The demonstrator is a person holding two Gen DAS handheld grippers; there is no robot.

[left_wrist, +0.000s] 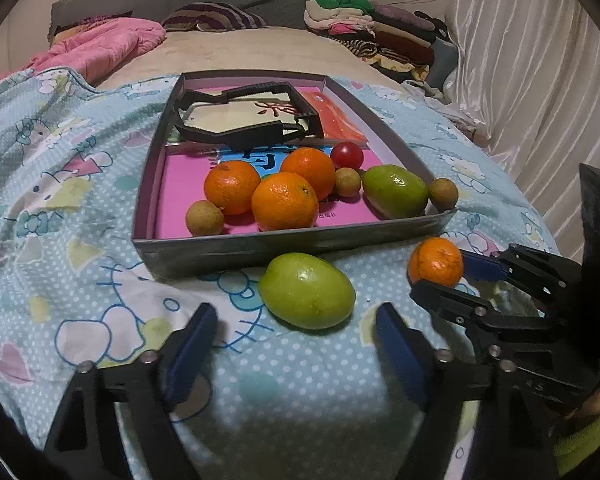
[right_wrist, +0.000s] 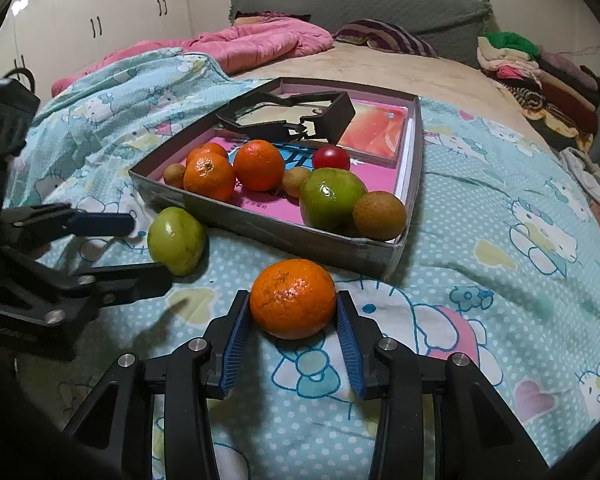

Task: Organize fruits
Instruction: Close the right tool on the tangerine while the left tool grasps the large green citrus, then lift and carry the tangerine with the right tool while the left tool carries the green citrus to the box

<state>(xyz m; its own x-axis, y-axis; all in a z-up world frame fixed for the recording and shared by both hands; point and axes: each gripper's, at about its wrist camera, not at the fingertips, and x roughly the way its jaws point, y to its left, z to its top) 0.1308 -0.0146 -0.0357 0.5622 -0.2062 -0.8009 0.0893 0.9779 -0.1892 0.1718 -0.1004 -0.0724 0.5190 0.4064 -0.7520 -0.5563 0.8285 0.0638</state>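
Closing in on the loose orange (right_wrist: 293,298), the right gripper (right_wrist: 292,320) is bracketing it with both blue fingers (right_wrist: 235,340), pads right at its sides on the bed's patterned blanket (right_wrist: 480,216); whether they are actually pressing it, I cannot tell. The left gripper (left_wrist: 296,344) is hovering with its fingers spread wide, holding nothing, just behind the loose green fruit (left_wrist: 307,295), which is lying on the blanket in front of the gray tray (left_wrist: 292,246). Inside the tray, 3 oranges (left_wrist: 284,206) are sitting clustered, with another green fruit (left_wrist: 395,191) beside them, a red tomato (left_wrist: 347,155) behind, and 3 small brown fruits (left_wrist: 204,218) scattered around them.
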